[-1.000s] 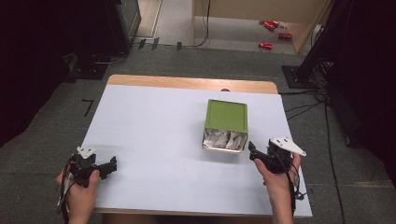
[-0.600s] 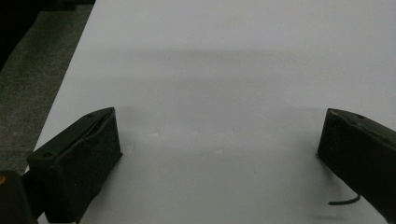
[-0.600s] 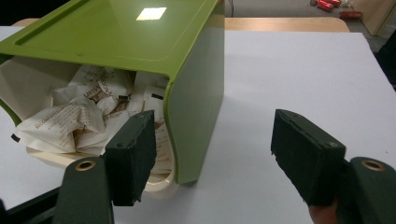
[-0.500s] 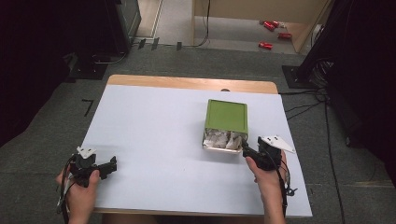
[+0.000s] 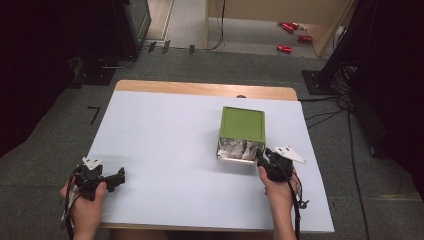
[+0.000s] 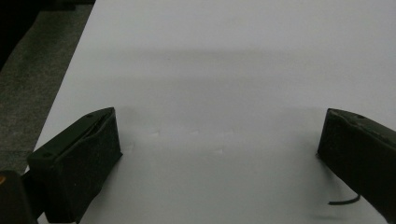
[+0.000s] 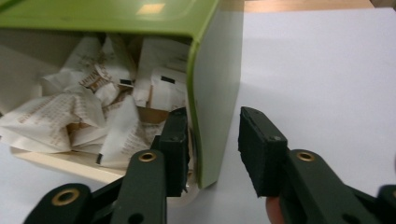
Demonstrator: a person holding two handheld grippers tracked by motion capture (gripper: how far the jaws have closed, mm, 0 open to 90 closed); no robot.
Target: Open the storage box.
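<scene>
Right gripper (image 7: 212,149) jaws closing astride green box (image 5: 243,125) side wall, not yet clamped, paper packets (image 7: 84,116) inside, left gripper (image 6: 219,154) released, on table (image 5: 165,130).

High view overhead facing forward, gripper views close, sharing the table (image 5: 165,150)

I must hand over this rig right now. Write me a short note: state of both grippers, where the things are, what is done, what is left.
Left gripper: open, idle at the table's near left.
Right gripper: jaws have just been closing astride the right side wall of the green box, one inside, one outside; outer jaw not yet touching.
Box lies on its side, mouth toward the person, with crumpled paper packets inside.
Done: reach.
Left: probably finish the grip, then move the box.
</scene>
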